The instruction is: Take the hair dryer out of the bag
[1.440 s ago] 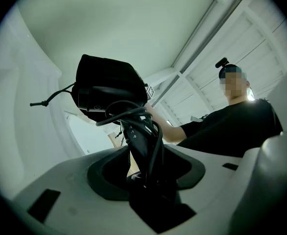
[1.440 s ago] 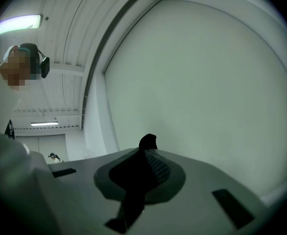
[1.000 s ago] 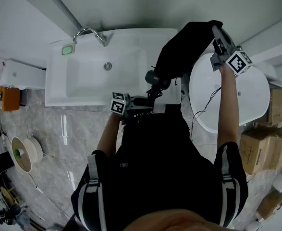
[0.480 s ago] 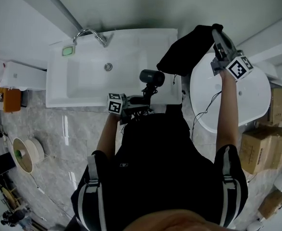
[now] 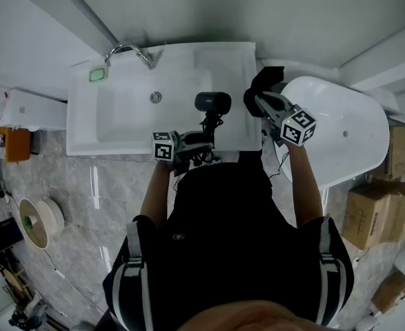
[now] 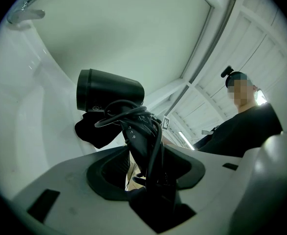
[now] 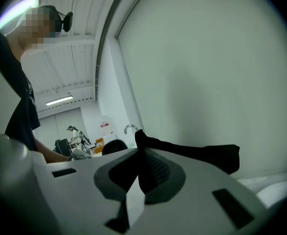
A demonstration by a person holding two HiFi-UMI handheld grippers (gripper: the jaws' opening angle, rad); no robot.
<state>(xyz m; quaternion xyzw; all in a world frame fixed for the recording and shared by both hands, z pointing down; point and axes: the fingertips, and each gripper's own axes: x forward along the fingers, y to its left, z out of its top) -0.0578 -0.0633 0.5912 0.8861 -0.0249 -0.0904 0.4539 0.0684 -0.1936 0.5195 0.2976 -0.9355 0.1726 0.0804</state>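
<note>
Left gripper (image 5: 201,142) is clamped on the hair dryer (image 5: 212,102) handle and looped cord. The handle's axis runs up-frame from the jaws, with the barrel at centre frame over the sink (image 5: 119,126). Right gripper (image 5: 265,104) is pinched tight on the black bag (image 5: 265,78), just right of the barrel with a gap between. Judged: dryer is clear of the bag.

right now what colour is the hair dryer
Black all over. The hair dryer shows best in the left gripper view.

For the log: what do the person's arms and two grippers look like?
Short black sleeves with pale stripes; forearms bare. Left gripper and right gripper: pale grey jaws with dark insets, each carrying a cube of black-and-white square markers.
</note>
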